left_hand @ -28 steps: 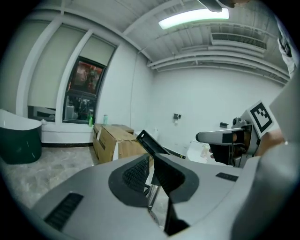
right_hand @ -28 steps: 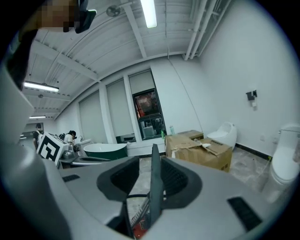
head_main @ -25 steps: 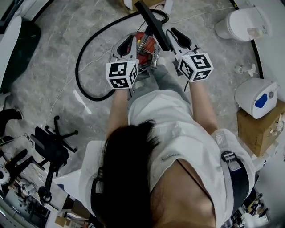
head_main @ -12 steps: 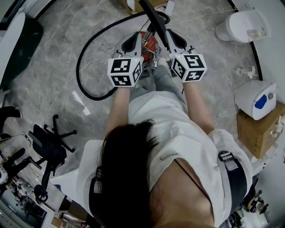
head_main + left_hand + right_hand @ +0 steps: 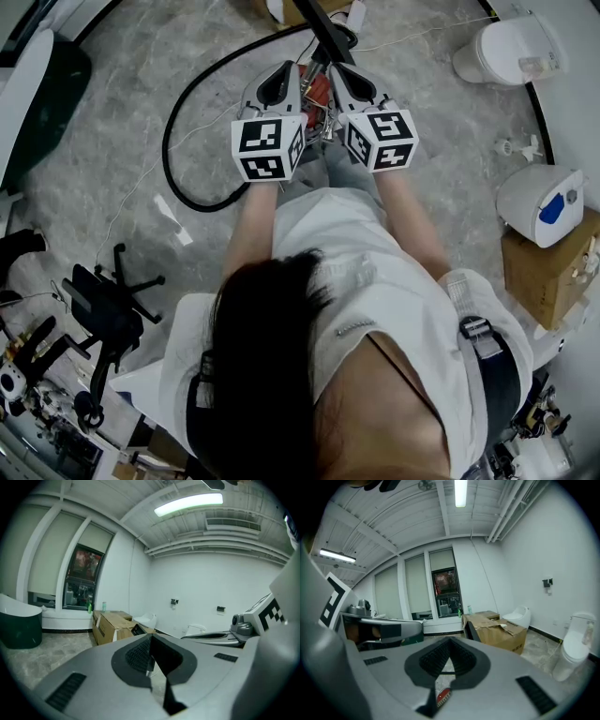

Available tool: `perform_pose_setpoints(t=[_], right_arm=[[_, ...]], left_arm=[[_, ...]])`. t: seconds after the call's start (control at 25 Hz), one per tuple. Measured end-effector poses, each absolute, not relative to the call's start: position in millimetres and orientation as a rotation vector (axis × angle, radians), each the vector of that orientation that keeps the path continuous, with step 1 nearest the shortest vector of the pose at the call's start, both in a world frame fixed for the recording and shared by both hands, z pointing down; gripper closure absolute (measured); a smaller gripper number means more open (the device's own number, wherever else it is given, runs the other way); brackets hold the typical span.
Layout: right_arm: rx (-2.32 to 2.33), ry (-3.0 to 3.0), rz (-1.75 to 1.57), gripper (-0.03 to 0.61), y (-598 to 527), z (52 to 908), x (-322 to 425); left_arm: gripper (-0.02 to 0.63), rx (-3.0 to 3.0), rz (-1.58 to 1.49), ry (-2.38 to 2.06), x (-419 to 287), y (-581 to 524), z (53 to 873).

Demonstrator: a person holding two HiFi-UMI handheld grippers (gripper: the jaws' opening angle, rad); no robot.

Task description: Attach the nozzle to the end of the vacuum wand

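The left tool [image 5: 278, 82] and right tool [image 5: 343, 80], each closed pad to pad, sit side by side above the red vacuum body [image 5: 317, 91] on the grey floor [image 5: 103, 141], with the black vacuum wand [image 5: 323, 28] slanting away just beyond their tips and the hose [image 5: 187, 112] looping to the left.

White toilet [image 5: 502, 52]; cardboard box [image 5: 553, 277]; black stand [image 5: 111, 314].

White shirt [image 5: 349, 272], dark hair [image 5: 267, 361] — left claw [image 5: 284, 67], right claw [image 5: 332, 66] grey.
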State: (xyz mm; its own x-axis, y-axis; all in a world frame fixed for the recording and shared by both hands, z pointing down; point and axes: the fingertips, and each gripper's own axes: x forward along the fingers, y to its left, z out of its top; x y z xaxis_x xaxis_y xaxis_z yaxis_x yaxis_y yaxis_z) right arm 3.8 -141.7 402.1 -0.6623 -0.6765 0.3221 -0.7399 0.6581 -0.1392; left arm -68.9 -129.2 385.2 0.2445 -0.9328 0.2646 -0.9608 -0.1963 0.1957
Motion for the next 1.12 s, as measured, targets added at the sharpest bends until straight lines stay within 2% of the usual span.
perform_pose_setpoints(t=[1.12], right_arm=[[1.166, -2.545, 0.38, 0.565, -148.1, 413.7, 13.0]], left_arm=[[0.614, 2.177, 0.22, -1.77, -60.8, -133.8, 397.4]])
